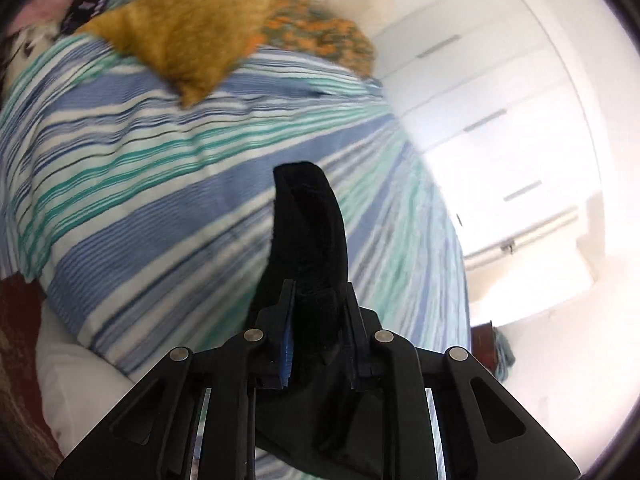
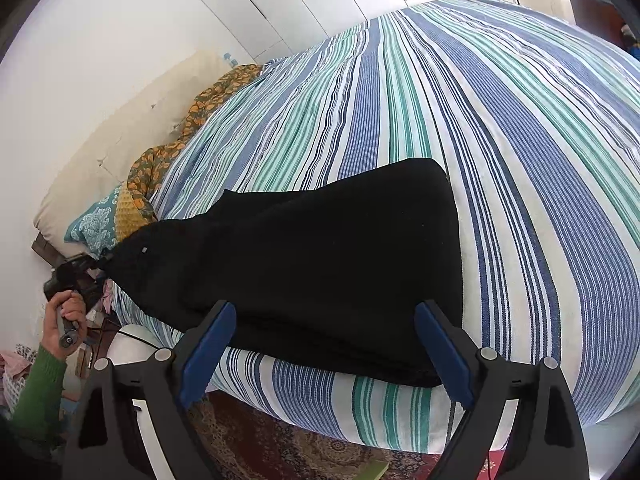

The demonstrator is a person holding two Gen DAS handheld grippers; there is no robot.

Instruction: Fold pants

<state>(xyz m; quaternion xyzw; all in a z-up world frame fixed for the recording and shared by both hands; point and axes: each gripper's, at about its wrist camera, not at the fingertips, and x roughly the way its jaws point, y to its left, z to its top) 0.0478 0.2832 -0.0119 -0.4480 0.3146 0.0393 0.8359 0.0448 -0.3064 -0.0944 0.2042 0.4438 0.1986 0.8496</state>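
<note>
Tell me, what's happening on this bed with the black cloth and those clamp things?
A person is folding a pair of black pants on a bed with a striped cover, working a handheld clamp tool in each hand. The left tool is shut on one end of the pants and holds it off the bed's edge. The right tool is open, its blue pads on either side of the near edge of the pants, gripping nothing. Most of the pants lie flat on the cover.

Pants (image 2: 320,264) lie on the bed (image 2: 520,140), pillows (image 2: 104,160) at its left
</note>
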